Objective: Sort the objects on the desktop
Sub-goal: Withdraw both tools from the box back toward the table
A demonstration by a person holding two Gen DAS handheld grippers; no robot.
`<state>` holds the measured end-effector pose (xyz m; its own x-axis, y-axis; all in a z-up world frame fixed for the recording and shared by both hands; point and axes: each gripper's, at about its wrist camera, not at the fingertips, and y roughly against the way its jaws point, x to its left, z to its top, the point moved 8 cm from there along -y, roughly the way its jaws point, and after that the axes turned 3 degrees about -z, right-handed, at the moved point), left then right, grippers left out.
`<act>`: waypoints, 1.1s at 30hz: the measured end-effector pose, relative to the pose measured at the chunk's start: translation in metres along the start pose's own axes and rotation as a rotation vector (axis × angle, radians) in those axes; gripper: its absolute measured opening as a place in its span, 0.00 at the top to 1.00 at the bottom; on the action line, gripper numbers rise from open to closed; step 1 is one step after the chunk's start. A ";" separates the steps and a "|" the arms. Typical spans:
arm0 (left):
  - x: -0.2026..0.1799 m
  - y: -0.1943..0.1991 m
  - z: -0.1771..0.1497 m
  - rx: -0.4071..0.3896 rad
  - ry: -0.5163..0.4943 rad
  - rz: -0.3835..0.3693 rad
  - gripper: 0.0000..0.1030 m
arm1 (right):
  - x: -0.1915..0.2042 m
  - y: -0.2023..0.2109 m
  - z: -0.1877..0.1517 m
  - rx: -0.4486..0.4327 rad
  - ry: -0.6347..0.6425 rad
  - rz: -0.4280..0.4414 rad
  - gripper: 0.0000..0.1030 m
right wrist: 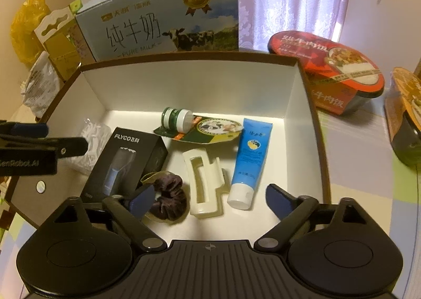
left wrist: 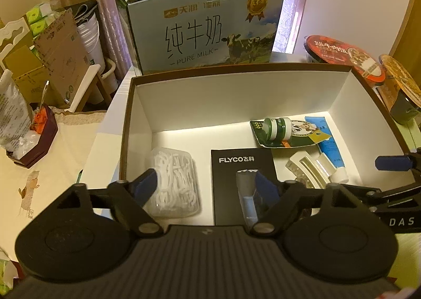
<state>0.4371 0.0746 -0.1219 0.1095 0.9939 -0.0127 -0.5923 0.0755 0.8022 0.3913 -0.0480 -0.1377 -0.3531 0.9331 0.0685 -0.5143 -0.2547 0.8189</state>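
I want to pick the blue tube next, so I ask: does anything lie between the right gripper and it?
Nothing visible does. The right gripper hangs open above the white-lined cardboard box, and the blue plastic tube with its white cap lies uncovered just ahead. The cream plastic hair claw lies beside the tube, not over it.

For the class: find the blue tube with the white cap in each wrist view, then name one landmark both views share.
Left wrist view: blue tube at far right inside the box, partly behind the hair claw.
Right wrist view: blue tube right of centre, cap nearest the camera.
Shared landmark: milk carton.

orange-lidded bowl (right wrist: 406,117) cut off, scrunchie (right wrist: 168,197) half hidden
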 end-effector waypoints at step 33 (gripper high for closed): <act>-0.023 0.117 -0.031 -0.096 0.028 0.038 0.07 | 0.009 0.110 -0.029 -0.171 -0.001 0.002 0.02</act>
<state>0.3410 0.0630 -0.0463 0.0636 0.9980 -0.0014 -0.6693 0.0437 0.7417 0.3090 -0.0745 -0.0631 -0.3534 0.9328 0.0712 -0.6390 -0.2963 0.7098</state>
